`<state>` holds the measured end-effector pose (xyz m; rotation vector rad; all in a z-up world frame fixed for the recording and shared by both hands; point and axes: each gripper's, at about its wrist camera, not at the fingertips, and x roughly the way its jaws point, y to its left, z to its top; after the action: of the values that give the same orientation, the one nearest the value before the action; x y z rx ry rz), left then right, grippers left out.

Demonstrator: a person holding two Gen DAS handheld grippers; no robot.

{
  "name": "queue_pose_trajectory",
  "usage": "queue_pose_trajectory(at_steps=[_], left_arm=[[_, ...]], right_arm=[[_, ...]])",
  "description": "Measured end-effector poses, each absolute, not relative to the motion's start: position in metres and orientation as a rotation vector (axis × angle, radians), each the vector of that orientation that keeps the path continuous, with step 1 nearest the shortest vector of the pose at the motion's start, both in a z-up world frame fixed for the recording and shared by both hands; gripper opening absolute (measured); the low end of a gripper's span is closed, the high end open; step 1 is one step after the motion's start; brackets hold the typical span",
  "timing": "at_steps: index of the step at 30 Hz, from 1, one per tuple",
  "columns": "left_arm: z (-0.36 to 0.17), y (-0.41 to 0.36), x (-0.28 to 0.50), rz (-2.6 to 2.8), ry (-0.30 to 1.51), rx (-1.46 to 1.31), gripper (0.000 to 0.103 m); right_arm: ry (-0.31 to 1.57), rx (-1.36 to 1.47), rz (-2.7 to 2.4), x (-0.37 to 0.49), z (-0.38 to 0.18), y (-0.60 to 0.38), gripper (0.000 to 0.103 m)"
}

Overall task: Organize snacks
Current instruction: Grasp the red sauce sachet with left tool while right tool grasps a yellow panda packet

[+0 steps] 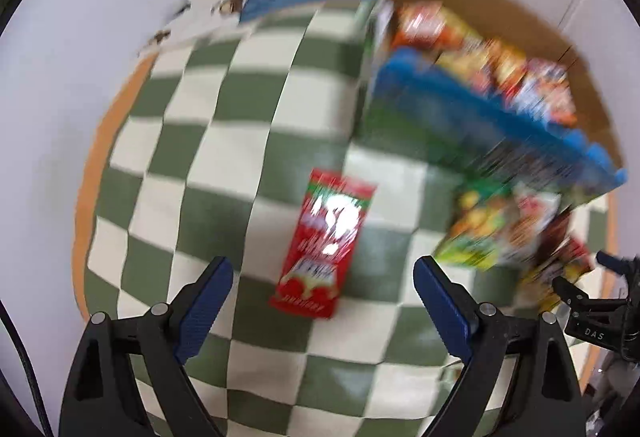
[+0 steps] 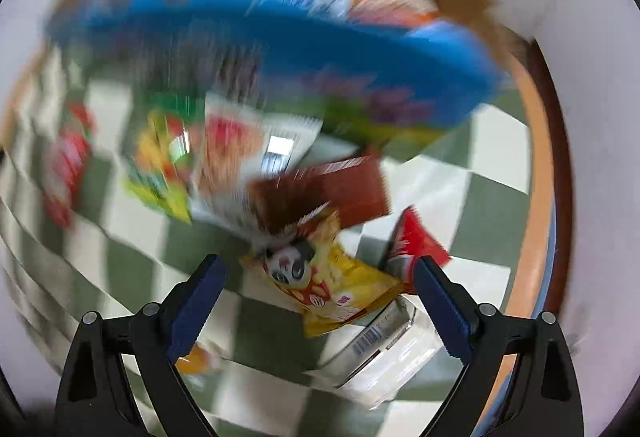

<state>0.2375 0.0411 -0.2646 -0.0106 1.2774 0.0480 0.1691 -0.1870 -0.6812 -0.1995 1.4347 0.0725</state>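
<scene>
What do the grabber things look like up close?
Each hand-held gripper, left and right, has a black plastic frame with triangular cut-outs and round silver pins. Its two fingers carry ribbed dark-blue pads. A thin black cable runs along the left view's edge. No sleeves or hands show.

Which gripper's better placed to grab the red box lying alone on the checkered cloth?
Left. The red box lies just ahead of the open left gripper; in the right gripper's view it sits far off at the edge.
</scene>
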Motion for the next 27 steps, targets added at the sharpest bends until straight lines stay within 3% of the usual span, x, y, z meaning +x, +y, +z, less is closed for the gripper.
queue_pose_trajectory(at_steps=[3, 4, 7, 11, 16, 19, 23, 27], left_arm=[[-0.295, 0.053, 0.233, 0.042, 1.345, -0.012, 0.092], [-0.303, 0.057, 0.232, 0.040, 1.362, -0.012, 0.092], [-0.315, 0.068, 0.233, 0.022, 1.388, -0.015, 0.092], [-0.322, 0.068, 0.245, -0.029, 1.394, 0.023, 0.092], [-0.343, 0.042, 0.268, -0.115, 1.426, 0.120, 0.092], [-0.357, 0.025, 0.275, -0.173, 1.454, 0.170, 0.092], [-0.367, 0.017, 0.268, -0.168, 1.473, 0.171, 0.056], [-0.369, 0.022, 0.249, -0.127, 1.493, 0.072, 0.050]], right_arm=[[1.484, -0.335, 0.062, 0.166, -0.717, -0.171, 0.079], [1.511, -0.322, 0.054, 0.166, -0.728, -0.170, 0.063], [1.552, -0.159, 0.005, 0.167, -0.738, -0.181, 0.059], [1.636, 0.293, -0.014, 0.159, -0.743, -0.213, 0.056], [1.684, 0.554, 0.016, 0.147, -0.756, -0.225, 0.059], [1.636, 0.502, -0.005, 0.146, -0.746, -0.228, 0.084], [1.577, 0.285, 0.002, 0.145, -0.724, -0.211, 0.084], [1.575, 0.186, 0.026, 0.135, -0.726, -0.192, 0.084]])
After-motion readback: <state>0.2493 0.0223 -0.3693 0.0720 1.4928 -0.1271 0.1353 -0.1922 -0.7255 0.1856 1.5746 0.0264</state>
